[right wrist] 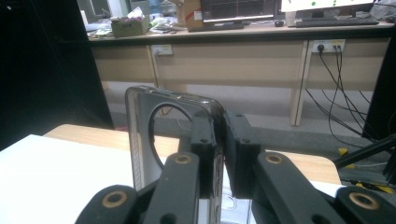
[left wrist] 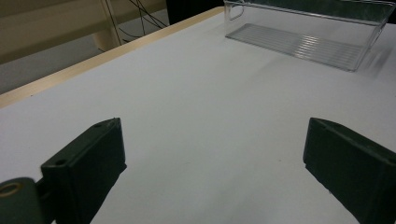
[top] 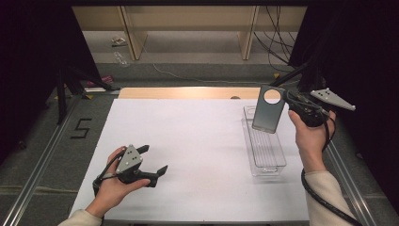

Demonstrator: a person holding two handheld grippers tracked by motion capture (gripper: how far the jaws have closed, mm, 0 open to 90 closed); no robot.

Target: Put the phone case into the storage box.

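Gripping a dark phone case (top: 268, 110) above the clear bin (top: 266, 147), right gripper (top: 288, 100); left gripper (top: 153, 160) jaws open

Grey phone case (top: 268, 109) held upright

The phone case (right wrist: 154, 140) runs off the bottom edge — its right side hidden behind the right tongs (right wrist: 219, 149).

The left claw (top: 151, 162) rests low with jaws spread wide, while the raised right claw (top: 285, 100) is clamped.
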